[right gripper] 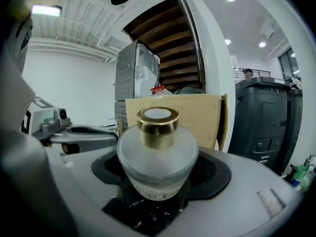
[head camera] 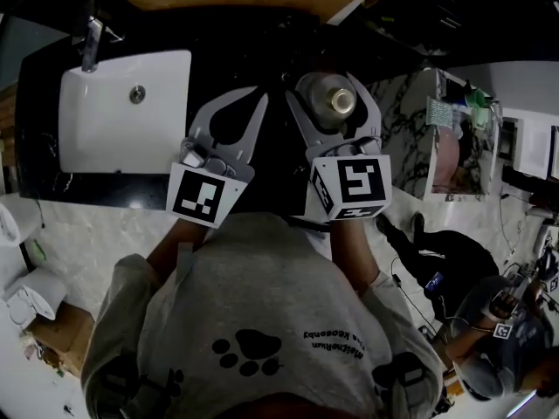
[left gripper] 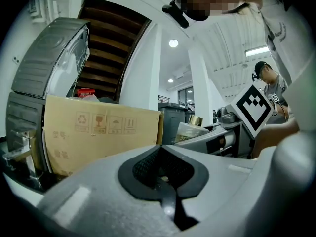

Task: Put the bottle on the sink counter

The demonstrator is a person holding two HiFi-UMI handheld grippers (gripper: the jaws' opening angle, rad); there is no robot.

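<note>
A frosted glass bottle (head camera: pixel 334 103) with a gold collar (right gripper: pixel 157 126) stands upright between the jaws of my right gripper (head camera: pixel 336 90), which is shut on its round body (right gripper: pixel 158 157). It is over the black marbled sink counter (head camera: pixel 262 42), to the right of the white basin (head camera: pixel 122 112); I cannot tell whether its base touches the counter. My left gripper (head camera: pixel 259 97) hovers beside it on the left, between bottle and basin. Its jaws meet at the tips (left gripper: pixel 160 149) with nothing between them.
A chrome faucet (head camera: pixel 90 46) stands at the basin's far left corner. A cardboard box (left gripper: pixel 98 137) and a grey bin (right gripper: pixel 269 122) lie beyond the counter. A white marbled cabinet (head camera: pixel 410 138) stands to the right, with another person (head camera: pixel 489 339) crouched at lower right.
</note>
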